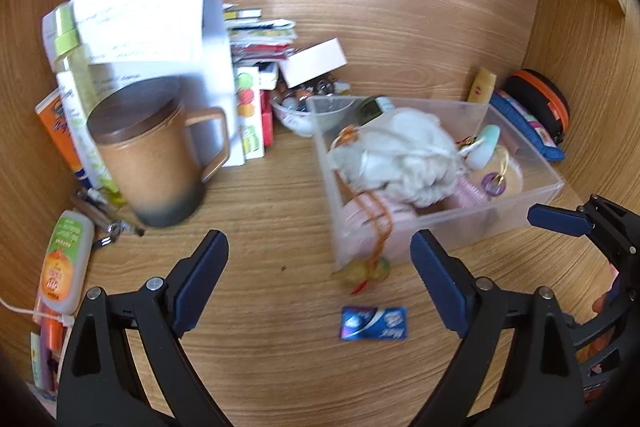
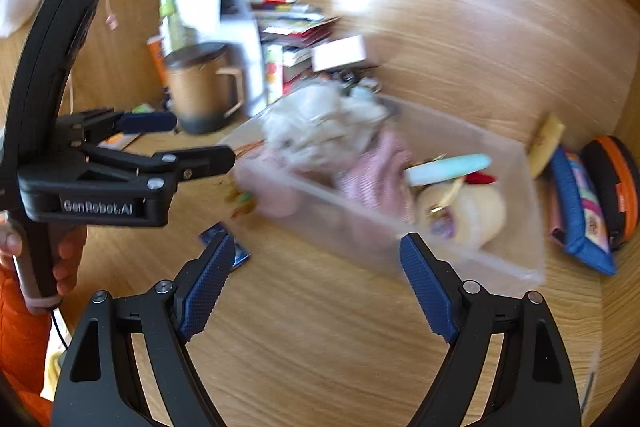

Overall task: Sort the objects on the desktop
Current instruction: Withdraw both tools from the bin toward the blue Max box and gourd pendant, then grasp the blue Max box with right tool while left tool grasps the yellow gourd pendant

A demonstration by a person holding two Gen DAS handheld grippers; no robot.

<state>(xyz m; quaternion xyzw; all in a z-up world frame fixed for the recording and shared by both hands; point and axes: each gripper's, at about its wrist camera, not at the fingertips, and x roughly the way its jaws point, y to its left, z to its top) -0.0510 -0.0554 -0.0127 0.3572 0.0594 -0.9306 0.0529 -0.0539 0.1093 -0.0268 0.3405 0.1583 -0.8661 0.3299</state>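
Observation:
A clear plastic bin (image 1: 520, 199) stands on the wooden desk, holding a white fluffy bundle (image 1: 400, 155), pink items and a mint green piece; it also shows in the right wrist view (image 2: 500, 259). A small blue packet (image 1: 374, 323) lies on the desk in front of it, with a yellow-green charm on an orange cord (image 1: 368, 271) hanging over the bin's near corner. My left gripper (image 1: 320, 279) is open and empty above the packet. My right gripper (image 2: 316, 279) is open and empty just before the bin's near wall. The left gripper (image 2: 188, 143) shows at left in the right wrist view.
A brown lidded mug (image 1: 152, 155) stands at left before papers and boxes (image 1: 160, 27). A white tube (image 1: 66, 259) lies at far left. A small bowl (image 1: 304, 115) and white box (image 1: 312, 63) sit behind the bin. A blue pouch (image 1: 528, 127) and black-orange case (image 1: 540, 103) lie at right.

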